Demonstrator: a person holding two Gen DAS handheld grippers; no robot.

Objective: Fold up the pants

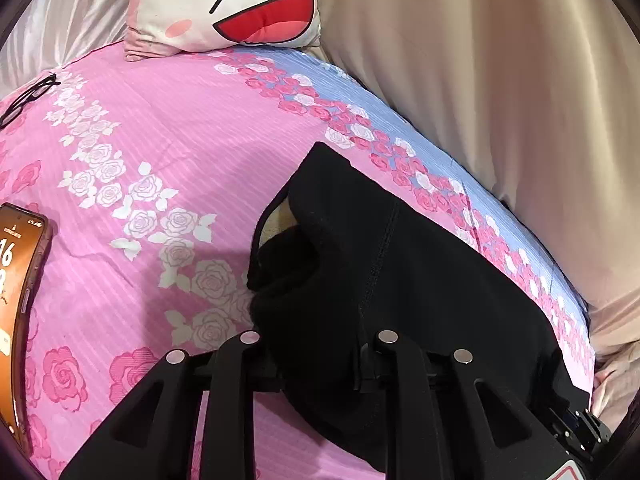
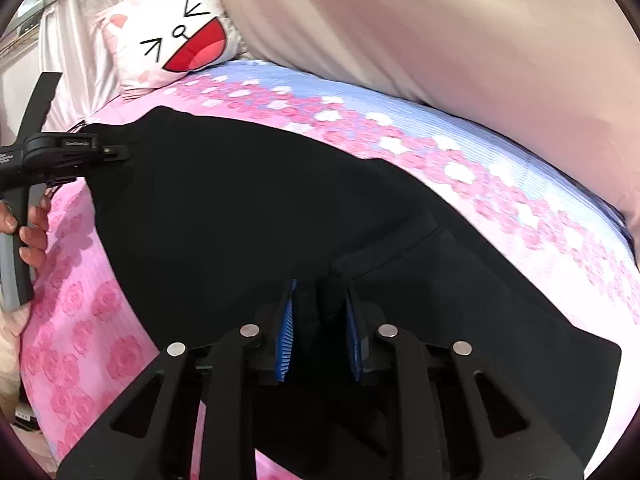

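Soft black fabric pants [image 2: 248, 216] are spread on the pink rose-print bedsheet [image 1: 132, 168]. Cloth is pinched by both the left gripper [image 1: 316, 354] and right gripper [image 2: 320, 320]. Edges should probably be kept taut and level while folded over.

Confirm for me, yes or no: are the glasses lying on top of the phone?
No, the glasses lie on the bedsheet, well apart from the phone.

black pants [image 2: 248, 208] on a pink and blue rose-patterned bedsheet [image 1: 160, 128].
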